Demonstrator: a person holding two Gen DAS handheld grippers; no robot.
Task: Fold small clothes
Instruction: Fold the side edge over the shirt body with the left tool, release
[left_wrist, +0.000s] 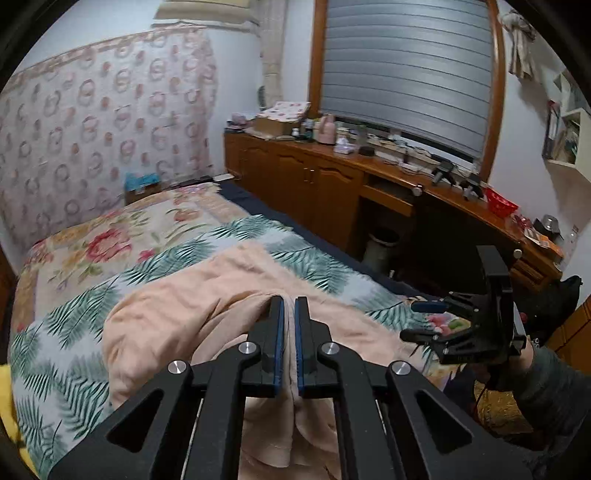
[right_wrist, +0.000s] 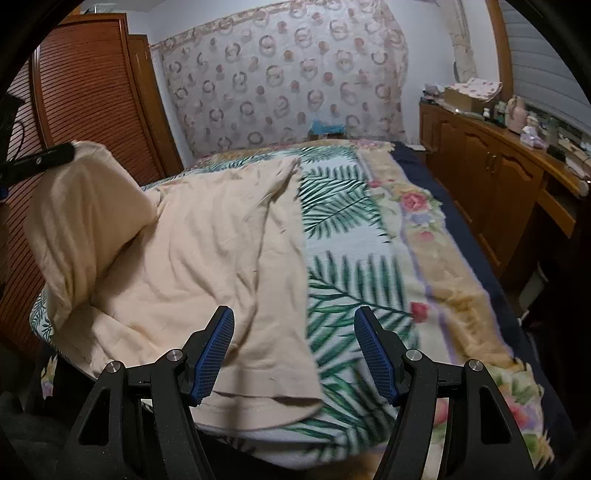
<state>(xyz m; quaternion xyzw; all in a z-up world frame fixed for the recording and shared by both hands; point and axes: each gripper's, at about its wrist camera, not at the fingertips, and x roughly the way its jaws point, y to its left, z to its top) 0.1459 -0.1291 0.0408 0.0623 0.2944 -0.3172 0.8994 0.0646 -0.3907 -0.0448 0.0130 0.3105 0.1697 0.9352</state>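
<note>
Left gripper (left_wrist: 289, 301) sits low at six o'clock in its own view, fingers pressed together on a pinched ridge of the peach garment (left_wrist: 207, 295), a strip of cloth showing between the blue pads. In the right wrist view that pinch lifts one corner into a tall hump at nine o'clock, the left tool only partly in frame at the edge. Right gripper (right_wrist: 294, 321) hovers with fingers spread wide, nothing between them, above the garment's near hem at six o'clock; whether it touches the cloth is hard to tell. The garment lies across the leaf-print blanket (right_wrist: 343, 236), its far corner reaching twelve o'clock. Bare blanket runs from three o'clock out to the bed's edge. Beyond, the wooden cabinet (left_wrist: 314, 177) lines two o'clock, its clutter too small to name.
</note>
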